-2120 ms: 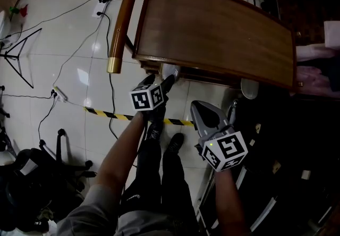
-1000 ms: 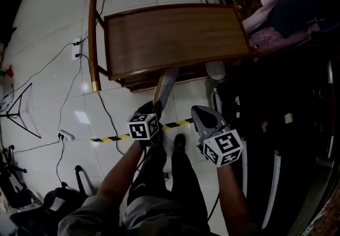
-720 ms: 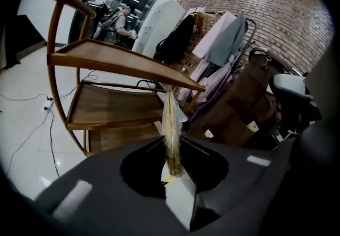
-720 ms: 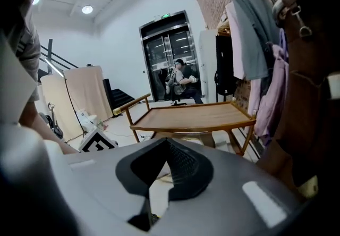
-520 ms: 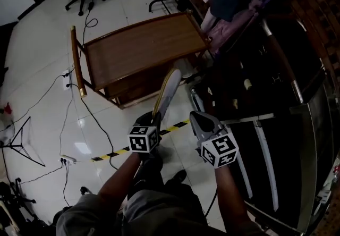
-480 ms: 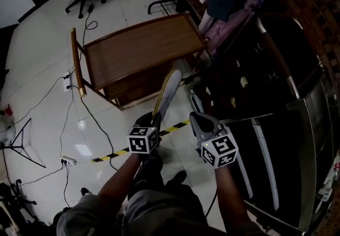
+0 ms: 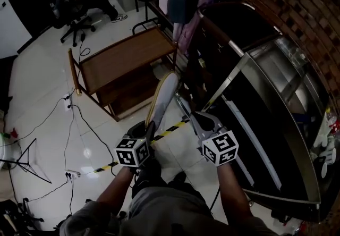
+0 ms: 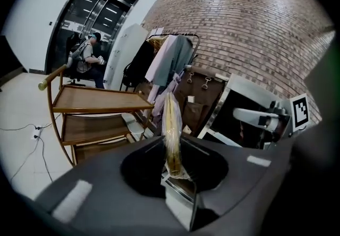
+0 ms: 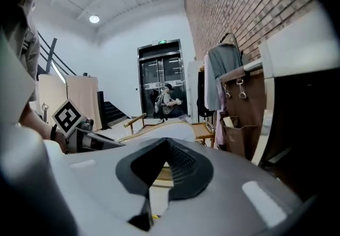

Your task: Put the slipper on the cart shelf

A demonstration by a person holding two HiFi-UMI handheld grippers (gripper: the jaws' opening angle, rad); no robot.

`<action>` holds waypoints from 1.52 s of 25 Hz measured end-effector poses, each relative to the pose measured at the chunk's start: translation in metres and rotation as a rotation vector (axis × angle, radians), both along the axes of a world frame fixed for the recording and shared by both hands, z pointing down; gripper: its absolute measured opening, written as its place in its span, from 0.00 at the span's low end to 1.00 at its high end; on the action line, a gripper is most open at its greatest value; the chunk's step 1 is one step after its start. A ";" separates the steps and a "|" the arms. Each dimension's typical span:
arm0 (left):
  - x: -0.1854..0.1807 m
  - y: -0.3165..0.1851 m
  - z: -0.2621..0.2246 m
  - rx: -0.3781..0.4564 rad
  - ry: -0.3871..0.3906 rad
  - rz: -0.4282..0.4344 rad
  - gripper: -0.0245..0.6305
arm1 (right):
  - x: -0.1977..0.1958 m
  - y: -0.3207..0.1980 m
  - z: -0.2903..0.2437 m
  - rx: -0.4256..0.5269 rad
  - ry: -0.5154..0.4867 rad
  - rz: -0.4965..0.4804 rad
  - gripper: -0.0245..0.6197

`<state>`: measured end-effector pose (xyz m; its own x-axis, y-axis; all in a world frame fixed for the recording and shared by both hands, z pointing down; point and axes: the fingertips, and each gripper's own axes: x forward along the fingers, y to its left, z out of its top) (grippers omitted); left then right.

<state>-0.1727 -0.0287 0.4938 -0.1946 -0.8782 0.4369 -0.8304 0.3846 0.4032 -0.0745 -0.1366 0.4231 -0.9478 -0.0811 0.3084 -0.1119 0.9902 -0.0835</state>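
Gripping the slipper (image 7: 162, 94) by its near end, my left gripper (image 7: 150, 126) jaws carry it in the air, on edge, long axis aimed away toward the wooden cart (image 7: 125, 59). It is pale, flat, yellow-edged. My right gripper (image 7: 186, 107) jaws are closed, empty.
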 end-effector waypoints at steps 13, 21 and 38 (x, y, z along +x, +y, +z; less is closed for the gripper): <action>0.159 -0.034 -0.036 0.040 -0.010 0.322 0.15 | 0.142 -0.021 -0.044 0.065 -0.070 0.216 0.04; 0.233 -0.111 -0.037 0.063 0.004 0.530 0.15 | 0.234 -0.047 -0.048 0.076 -0.056 0.429 0.04; 0.330 -0.262 -0.006 0.057 -0.017 0.727 0.15 | 0.350 -0.076 -0.036 0.043 -0.013 0.766 0.04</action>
